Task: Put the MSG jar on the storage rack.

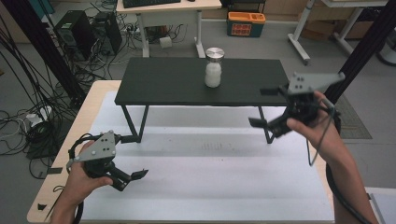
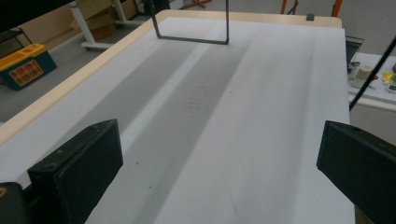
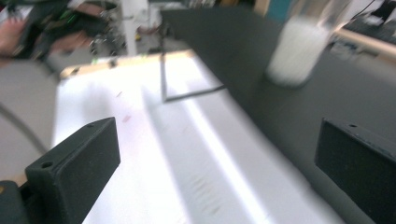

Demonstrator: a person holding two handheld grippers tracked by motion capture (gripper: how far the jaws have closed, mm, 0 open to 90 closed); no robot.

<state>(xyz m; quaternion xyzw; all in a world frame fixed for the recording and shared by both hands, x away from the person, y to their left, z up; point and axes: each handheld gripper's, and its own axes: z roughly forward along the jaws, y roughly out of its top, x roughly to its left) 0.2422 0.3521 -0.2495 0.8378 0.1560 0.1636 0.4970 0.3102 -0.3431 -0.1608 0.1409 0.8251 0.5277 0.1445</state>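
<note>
**Mia:** What are the two grippers doing?

**Tom:** The left gripper (image 1: 133, 178) is low over the white table top (image 1: 210, 186), near the front left corner. Its two black jaws are wide apart. Nothing is between them, and I cannot tell if they touch the table.

**Mia:** And the other one?

**Tom:** The right gripper (image 1: 264, 107) is held up in the air by the right end of the small black shelf (image 1: 177, 81). Its jaws are wide apart too, and they hold nothing. In the right gripper view there is just white table and black shelf between them.

**Mia:** What is on the shelf?

**Tom:** A jar (image 1: 214, 67) with a silver lid and something white inside. It stands up straight on the shelf, toward the back edge, well apart from both grippers.

**Mia:** Is anything hard to see?

**Tom:** Yes. The right gripper view is blurry, so the jar (image 3: 295, 51) is only a fuzzy white shape and its top is cut off. In the left gripper view just one thin leg frame (image 2: 192, 38) of the shelf shows at the far end. The person's arms are cut off at the bottom of the high view.
</note>
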